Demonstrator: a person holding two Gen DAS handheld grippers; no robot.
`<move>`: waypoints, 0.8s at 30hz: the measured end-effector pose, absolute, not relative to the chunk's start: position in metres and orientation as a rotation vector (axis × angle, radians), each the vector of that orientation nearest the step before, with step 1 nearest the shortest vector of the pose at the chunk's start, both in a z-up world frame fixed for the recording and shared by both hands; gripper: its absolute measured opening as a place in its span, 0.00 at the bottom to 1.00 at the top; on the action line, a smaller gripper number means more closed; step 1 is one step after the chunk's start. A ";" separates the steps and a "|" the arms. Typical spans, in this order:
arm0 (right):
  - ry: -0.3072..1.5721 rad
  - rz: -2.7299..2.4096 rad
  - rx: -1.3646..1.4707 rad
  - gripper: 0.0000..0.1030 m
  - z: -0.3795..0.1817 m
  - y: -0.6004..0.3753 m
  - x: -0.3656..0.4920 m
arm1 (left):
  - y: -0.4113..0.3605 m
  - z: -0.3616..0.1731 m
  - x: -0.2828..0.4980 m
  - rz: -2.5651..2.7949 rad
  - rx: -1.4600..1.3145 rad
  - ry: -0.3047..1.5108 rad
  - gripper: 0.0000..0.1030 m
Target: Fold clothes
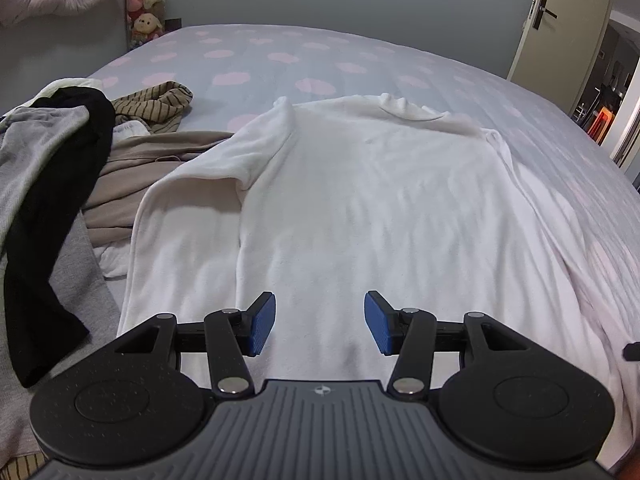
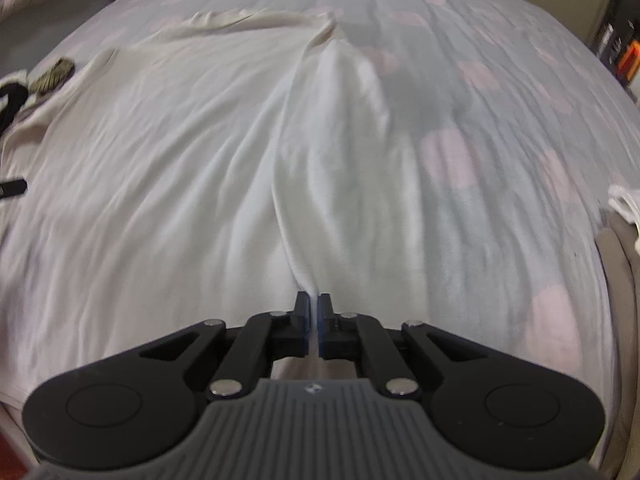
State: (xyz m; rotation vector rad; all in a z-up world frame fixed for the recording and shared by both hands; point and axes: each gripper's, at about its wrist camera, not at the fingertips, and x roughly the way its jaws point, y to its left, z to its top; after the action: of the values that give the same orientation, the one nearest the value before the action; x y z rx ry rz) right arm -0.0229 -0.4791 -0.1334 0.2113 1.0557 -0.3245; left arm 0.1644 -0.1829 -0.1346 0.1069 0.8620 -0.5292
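A white long-sleeved sweater (image 1: 360, 200) lies flat on the bed, collar at the far end, its left sleeve (image 1: 180, 216) running down beside the body. My left gripper (image 1: 320, 322) is open and empty, hovering over the sweater's lower part. In the right wrist view the sweater (image 2: 160, 180) fills the left and middle. My right gripper (image 2: 314, 320) is shut on the sweater's right sleeve (image 2: 340, 160), which stretches taut from the jaws towards the shoulder. The right gripper's tip shows at the right edge of the left wrist view (image 1: 632, 350).
The bed sheet (image 1: 280, 60) is pale blue with pink clouds. A pile of clothes lies at the left: a black garment (image 1: 52, 216), a beige one (image 1: 132, 176), a striped one (image 1: 160, 104), a grey one (image 1: 36, 148). A door (image 1: 560, 20) stands open at the far right.
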 end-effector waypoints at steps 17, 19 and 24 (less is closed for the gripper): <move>1.002 -0.594 0.196 0.04 -0.056 -0.589 -0.019 | -0.182 -0.136 0.164 -0.558 0.058 0.890 0.46; 0.995 -0.630 0.191 0.04 -0.051 -0.606 -0.017 | -0.182 -0.136 0.165 -0.560 0.056 0.894 0.46; 0.973 -0.716 0.159 0.04 -0.042 -0.648 -0.008 | -0.185 -0.142 0.167 -0.568 0.071 0.918 0.46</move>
State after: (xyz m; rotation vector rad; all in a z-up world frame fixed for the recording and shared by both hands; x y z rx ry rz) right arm -0.0084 -0.6477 -0.0421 0.1587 0.9734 -0.7159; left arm 0.1669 -0.1848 -0.1416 0.0710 0.9183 -0.5677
